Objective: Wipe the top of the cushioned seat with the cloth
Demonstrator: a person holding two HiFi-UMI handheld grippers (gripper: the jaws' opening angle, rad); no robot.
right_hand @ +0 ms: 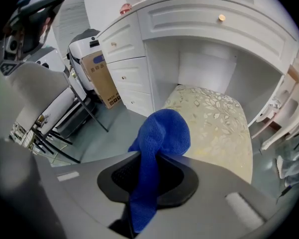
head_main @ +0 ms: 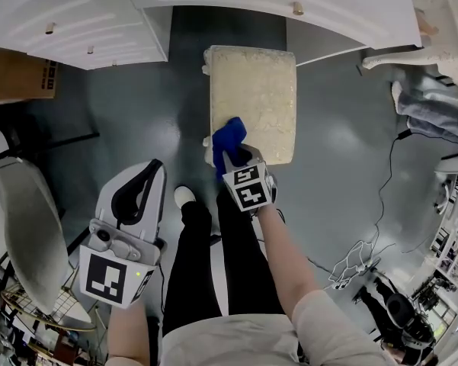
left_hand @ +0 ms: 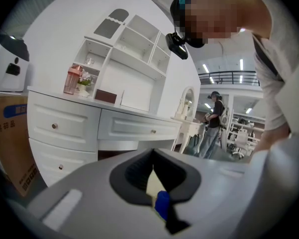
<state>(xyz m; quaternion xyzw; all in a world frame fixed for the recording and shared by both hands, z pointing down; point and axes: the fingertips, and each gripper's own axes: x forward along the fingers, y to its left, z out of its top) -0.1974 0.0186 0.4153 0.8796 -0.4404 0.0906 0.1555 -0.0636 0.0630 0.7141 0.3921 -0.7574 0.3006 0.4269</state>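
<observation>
The cushioned seat (head_main: 253,90) is a cream, leaf-patterned rectangle standing before the white dressing table. My right gripper (head_main: 230,157) is shut on the blue cloth (head_main: 229,137), which bunches over the seat's near left corner; whether it touches the cushion I cannot tell. In the right gripper view the cloth (right_hand: 161,133) runs up between the jaws of that gripper (right_hand: 150,178) and folds over above the seat (right_hand: 219,123). My left gripper (head_main: 154,168) hangs over the floor left of the seat, shut with nothing in it. Its own view shows the left gripper (left_hand: 152,172) pointed at the dressing table.
The white dressing table (head_main: 84,14) with drawers spans the back. A cardboard box (head_main: 15,75) and an ironing board (head_main: 27,219) stand at the left. Cables (head_main: 362,254) lie on the floor at the right, beside a white chair (head_main: 434,29). Another person (left_hand: 212,123) stands far off.
</observation>
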